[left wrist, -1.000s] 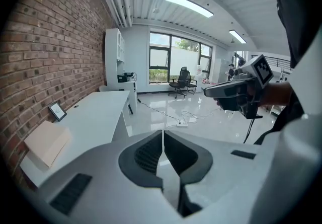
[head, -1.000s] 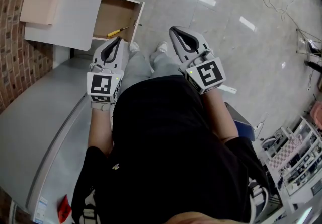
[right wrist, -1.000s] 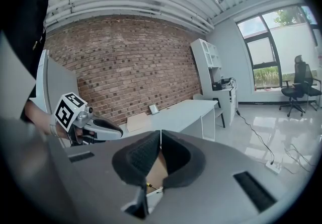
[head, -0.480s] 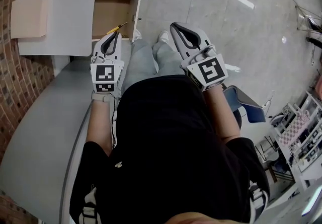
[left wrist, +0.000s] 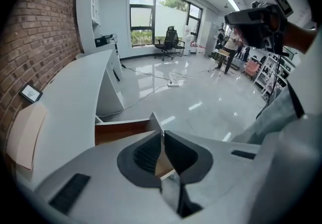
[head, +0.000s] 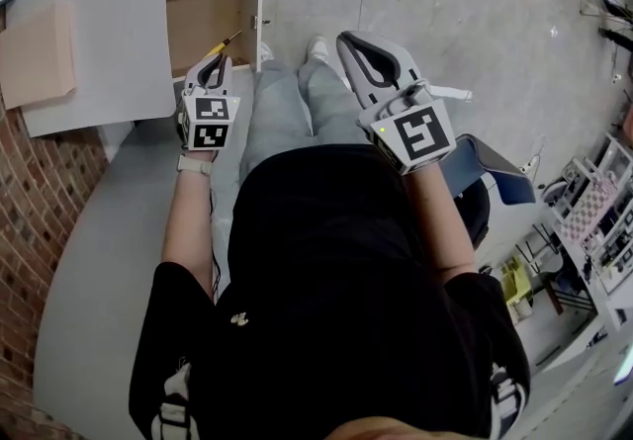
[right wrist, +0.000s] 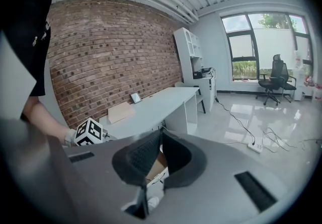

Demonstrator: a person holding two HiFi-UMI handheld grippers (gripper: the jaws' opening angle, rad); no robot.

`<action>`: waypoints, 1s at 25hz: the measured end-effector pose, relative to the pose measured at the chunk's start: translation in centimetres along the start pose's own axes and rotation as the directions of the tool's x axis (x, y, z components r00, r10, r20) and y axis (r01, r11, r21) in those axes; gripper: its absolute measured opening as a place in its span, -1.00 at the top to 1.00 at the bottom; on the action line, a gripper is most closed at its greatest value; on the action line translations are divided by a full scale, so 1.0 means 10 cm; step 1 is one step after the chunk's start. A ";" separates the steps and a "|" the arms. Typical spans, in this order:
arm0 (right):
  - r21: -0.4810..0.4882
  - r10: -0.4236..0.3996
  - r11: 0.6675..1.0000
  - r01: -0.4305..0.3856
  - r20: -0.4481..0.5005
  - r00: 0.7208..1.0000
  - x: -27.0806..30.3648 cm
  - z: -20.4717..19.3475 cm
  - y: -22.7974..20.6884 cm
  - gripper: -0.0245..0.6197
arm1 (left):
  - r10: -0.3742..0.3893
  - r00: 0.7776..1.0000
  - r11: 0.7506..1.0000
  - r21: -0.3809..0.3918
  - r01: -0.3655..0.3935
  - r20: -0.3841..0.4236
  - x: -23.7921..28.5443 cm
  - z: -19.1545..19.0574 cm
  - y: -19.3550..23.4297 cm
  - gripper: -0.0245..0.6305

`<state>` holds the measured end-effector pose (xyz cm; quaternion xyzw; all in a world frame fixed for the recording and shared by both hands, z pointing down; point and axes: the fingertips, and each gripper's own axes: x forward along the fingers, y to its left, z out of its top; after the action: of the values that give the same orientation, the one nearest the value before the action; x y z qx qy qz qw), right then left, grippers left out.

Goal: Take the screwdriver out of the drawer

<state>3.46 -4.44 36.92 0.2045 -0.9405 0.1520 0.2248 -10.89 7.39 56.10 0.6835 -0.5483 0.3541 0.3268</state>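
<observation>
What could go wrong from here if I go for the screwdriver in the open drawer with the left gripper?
1. The left gripper has its jaws together close to the screwdriver. Unless they open, the tips would likely shove it rather than grasp it.
2. The screwdriver lies slantwise near the front panel of the drawer, so a jaw could catch on that panel.
3. The left gripper view does not show the screwdriver, so the aim may be off.
</observation>
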 end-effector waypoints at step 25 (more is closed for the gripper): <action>0.123 -0.024 0.991 0.043 -0.152 0.988 0.13 -0.84 0.24 0.88 | -0.026 0.924 0.991 0.112 0.074 -0.382 1.44 -1.33 0.27 0.57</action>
<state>4.35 0.43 44.25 0.2220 -0.9059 0.2222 0.2840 -13.08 10.55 75.57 0.6350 -0.4340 0.5045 0.3924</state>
